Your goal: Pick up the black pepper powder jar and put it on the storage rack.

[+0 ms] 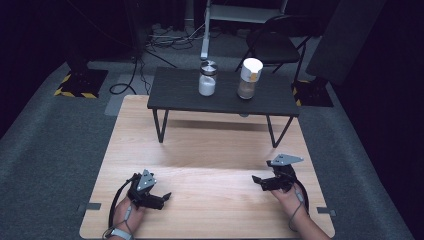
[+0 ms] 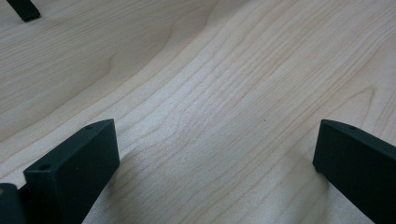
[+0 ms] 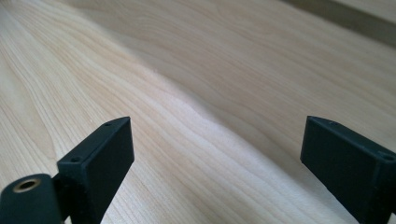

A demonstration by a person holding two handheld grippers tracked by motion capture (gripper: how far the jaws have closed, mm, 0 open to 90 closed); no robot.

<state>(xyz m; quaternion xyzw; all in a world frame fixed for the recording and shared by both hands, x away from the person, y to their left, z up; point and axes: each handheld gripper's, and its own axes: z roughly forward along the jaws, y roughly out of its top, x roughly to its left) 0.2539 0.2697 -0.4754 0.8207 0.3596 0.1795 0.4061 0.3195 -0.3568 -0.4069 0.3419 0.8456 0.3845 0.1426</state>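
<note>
Both grippers rest low over the front of a light wooden table (image 1: 210, 165). My left gripper (image 1: 165, 197) lies at the front left, jaws pointing right toward the table's middle. Its own view shows the left gripper (image 2: 217, 149) open wide, with only bare wood grain between the jaws. My right gripper (image 1: 257, 181) sits at the front right, pointing left. Seen from its own camera, the right gripper (image 3: 217, 144) is also open, and nothing lies between its jaws.
A small dark shelf (image 1: 175, 92) on thin black legs stands across the back of the table. On it are a glass jar of white powder (image 1: 207, 79) and a white-lidded jar with brownish contents (image 1: 249, 79). A folding chair (image 1: 275, 40) and cables lie beyond.
</note>
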